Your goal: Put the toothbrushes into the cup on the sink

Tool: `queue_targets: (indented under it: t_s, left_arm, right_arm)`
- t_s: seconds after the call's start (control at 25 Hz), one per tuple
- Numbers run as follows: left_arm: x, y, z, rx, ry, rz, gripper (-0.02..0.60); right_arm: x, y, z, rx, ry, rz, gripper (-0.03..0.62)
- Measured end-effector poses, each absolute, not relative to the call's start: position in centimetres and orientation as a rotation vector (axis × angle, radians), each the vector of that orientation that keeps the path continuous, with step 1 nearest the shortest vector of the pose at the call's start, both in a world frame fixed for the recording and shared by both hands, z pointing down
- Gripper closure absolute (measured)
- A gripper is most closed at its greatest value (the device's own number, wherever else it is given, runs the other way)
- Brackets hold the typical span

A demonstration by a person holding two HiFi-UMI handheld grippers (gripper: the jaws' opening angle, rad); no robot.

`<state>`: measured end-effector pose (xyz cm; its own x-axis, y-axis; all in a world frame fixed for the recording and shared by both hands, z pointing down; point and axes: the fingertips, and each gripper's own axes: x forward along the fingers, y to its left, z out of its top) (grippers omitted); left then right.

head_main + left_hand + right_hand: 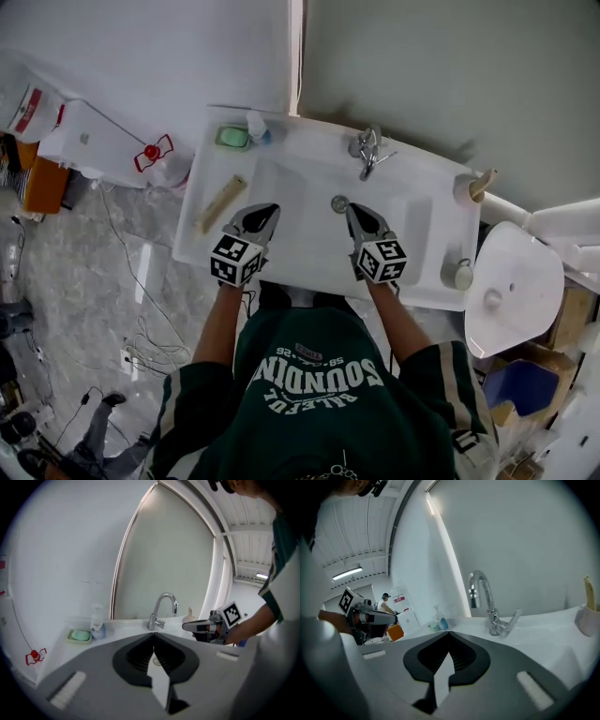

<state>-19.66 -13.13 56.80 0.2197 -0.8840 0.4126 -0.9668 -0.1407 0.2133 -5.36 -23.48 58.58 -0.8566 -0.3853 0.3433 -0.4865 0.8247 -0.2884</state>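
A white cup stands on the sink's back right corner with a beige toothbrush leaning in it. The same cup and toothbrush show at the right gripper view's edge. A long beige stick-shaped item lies on the sink's left rim. My left gripper hovers over the basin's left side, jaws shut and empty. My right gripper hangs beside the drain, jaws shut with nothing in them.
The white sink has a chrome faucet at the back middle. A green soap dish and a small bottle stand at the back left. A round white container sits on the front right rim. A toilet stands to the right.
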Motion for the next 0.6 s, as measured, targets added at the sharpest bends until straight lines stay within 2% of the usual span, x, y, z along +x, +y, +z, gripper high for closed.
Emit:
queue_targets:
  t_s: [0.6]
  left_arm:
    - [-32.8,-2.1,58.5,1.816,-1.916,0.185,0.531]
  right_arm:
    - [-25.5,-12.9,62.8,0.182,-2.607,0.696,0.591]
